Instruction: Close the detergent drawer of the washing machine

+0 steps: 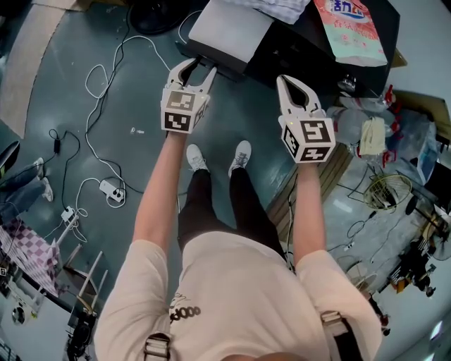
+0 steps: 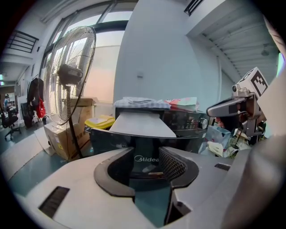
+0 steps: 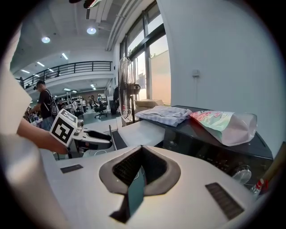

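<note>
Nearest is the person's pale shirt [image 1: 239,296], with both arms stretched out over the floor [image 1: 106,106]. Each hand holds a hand-held gripper.

The left hand-held gripper [image 1: 201,67] has its jaws apart. Nothing is between them. Its own view looks through the gap at the dark front of the drawer [image 2: 143,125], and the drawer's pale top is above that. From the head view its tips are right by the drawer's front edge. I cannot tell if they touch it.

The right hand-held gripper [image 1: 283,80] has its jaws pressed almost together, with only a thin slit showing. It holds nothing. It hangs in front of the washing machine [image 1: 310,49], off to the side of the drawer.

The drawer sticks far out of the dark washing machine, toward the person. So the job is not done yet. I think the drawer needs one long push to slide it all the way back in. The left hand-held gripper looks like it is in the best spot to do that.

A pink bag [image 1: 349,28] and a folded cloth [image 1: 282,7] lie on top of the machine.
</note>
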Available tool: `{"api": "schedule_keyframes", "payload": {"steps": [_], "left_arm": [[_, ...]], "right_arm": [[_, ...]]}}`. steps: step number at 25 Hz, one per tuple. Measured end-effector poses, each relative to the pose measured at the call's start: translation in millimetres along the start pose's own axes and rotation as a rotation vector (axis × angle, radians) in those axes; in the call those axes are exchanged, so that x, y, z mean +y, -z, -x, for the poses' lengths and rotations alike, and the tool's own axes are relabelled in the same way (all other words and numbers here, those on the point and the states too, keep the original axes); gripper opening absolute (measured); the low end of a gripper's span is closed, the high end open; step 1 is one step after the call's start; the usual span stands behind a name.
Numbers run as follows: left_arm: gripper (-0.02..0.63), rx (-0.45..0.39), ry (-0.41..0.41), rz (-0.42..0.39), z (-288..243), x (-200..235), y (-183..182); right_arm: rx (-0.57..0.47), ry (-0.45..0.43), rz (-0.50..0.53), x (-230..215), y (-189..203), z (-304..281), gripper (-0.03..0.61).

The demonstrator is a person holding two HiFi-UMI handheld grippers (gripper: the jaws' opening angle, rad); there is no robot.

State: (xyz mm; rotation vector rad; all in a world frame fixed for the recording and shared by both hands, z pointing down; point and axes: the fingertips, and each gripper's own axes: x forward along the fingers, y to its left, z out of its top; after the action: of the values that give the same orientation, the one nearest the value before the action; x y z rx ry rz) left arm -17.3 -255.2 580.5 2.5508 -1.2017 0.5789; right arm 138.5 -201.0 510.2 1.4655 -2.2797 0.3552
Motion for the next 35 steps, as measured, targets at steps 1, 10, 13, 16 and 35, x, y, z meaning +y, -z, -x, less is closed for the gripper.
{"api": "schedule_keyframes", "payload": {"steps": [1,10,13,16,35], "left_arm": [[0.181,-0.001,0.001,0.0,-1.7,0.3,-0.9],[0.181,-0.013,0.009,0.005,-20.7,2.5,-12.4],[0.179,-0.016,0.014,0.006,-27.5,4.2,-14.6],[0.179,-0.021,0.019,0.008,-35.7,5.2,-18.4],[0.179,-0.046,0.018,0.031,-89.3,15.6,-63.3]], "right_arm": [[-0.001,-0.002,-0.002,0.6,-0.9,-0.7,-0.005],[0.012,0.012,0.007,-10.9,-1.6,-7.4,-0.005],[0.02,0.017,0.008,-15.8,0.3,-11.3,-0.005],[0.025,0.02,0.007,-22.4,0.3,-16.1,-0.005],[0.042,0.04,0.015,-54.7,-6.9,-35.4,-0.005]]}}
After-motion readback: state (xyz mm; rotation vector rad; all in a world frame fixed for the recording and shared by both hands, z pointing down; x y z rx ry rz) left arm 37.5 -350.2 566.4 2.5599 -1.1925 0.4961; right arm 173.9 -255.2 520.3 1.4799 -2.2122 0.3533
